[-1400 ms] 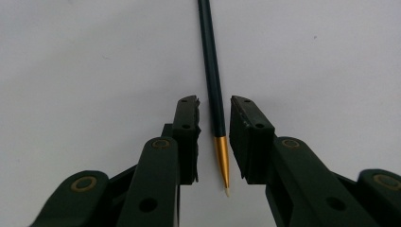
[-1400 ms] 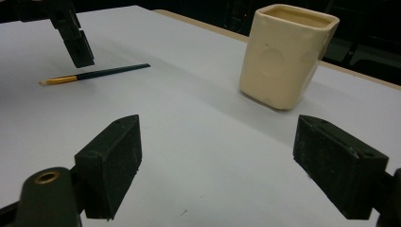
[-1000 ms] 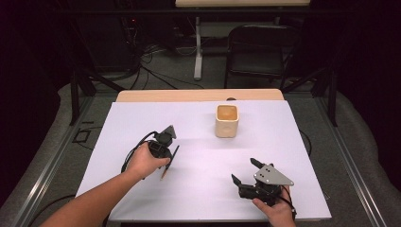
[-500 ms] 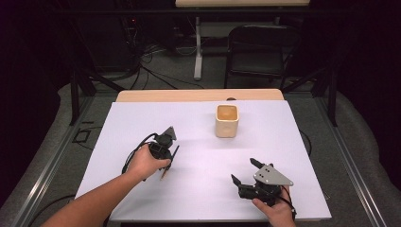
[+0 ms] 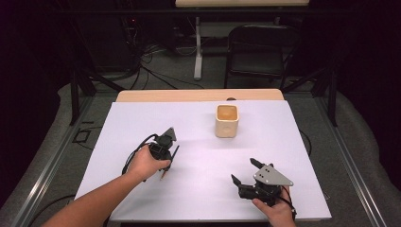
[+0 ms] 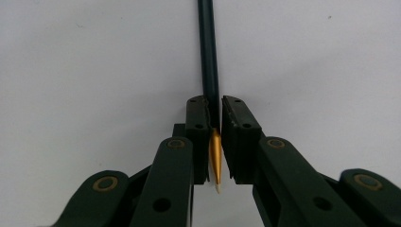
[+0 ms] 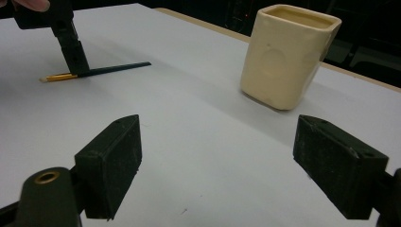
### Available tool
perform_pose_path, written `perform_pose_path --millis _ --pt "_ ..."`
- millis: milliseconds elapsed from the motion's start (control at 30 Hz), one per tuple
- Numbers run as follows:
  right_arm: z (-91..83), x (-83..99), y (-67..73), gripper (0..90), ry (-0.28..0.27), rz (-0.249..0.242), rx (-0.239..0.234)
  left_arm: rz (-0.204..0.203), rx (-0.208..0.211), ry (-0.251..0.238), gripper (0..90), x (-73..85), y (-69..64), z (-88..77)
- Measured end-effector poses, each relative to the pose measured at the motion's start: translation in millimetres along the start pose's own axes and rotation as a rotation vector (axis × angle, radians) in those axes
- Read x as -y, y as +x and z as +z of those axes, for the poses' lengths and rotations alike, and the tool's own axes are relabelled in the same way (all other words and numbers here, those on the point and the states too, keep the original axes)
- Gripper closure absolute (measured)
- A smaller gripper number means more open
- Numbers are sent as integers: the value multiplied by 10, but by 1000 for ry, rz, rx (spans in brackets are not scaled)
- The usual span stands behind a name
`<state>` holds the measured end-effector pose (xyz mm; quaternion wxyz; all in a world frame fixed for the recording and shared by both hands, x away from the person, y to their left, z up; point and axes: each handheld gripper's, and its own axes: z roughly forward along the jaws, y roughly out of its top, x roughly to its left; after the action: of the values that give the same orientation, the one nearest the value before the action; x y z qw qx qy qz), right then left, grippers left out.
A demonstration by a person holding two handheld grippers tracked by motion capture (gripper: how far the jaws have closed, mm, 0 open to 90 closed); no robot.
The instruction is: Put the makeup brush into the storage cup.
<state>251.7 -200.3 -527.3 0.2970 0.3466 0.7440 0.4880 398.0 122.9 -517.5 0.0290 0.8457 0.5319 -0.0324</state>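
Observation:
A thin dark-green brush point(image 6: 208, 47) with a gold ferrule and a pale tip lies flat on the white sheet. My left gripper point(image 5: 169, 161) points down onto it. Its jaws have just been closing, and the pads point(image 6: 198, 118) now pinch the shaft just above the ferrule. In the right gripper view the same brush point(image 7: 113, 68) lies under the left gripper point(image 7: 73, 59) at the far left. My right gripper point(image 5: 243, 170) rests near the front right of the table, its jaws point(image 7: 236, 156) wide apart with nothing between them. A cream square cup point(image 5: 227, 122) stands upright further back.
The white sheet point(image 5: 142, 118) covers the table; a strip of wood shows along its far edge point(image 5: 198, 95). The cup point(image 7: 283, 56) stands ahead of the right gripper. A black chair point(image 5: 260, 52) and cables sit on the floor beyond the table.

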Motion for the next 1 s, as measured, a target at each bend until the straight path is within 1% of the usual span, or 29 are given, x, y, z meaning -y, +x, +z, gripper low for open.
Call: perform_pose_path --millis 400,533,667,900,1000 --pt "4 1 5 159 2 0 -2 -4 6 4 818 -1 -12 36" --pt "4 1 5 159 2 0 -2 -2 -1 7 821 -1 -12 48" --pt "3 0 5 159 3 -2 -4 -4 4 10 824 -3 -16 57" --pt "2 -1 7 159 4 -2 -5 4 -8 7 825 -1 -25 64" --pt "3 0 7 159 4 -2 -5 -3 -2 6 826 0 -23 67"
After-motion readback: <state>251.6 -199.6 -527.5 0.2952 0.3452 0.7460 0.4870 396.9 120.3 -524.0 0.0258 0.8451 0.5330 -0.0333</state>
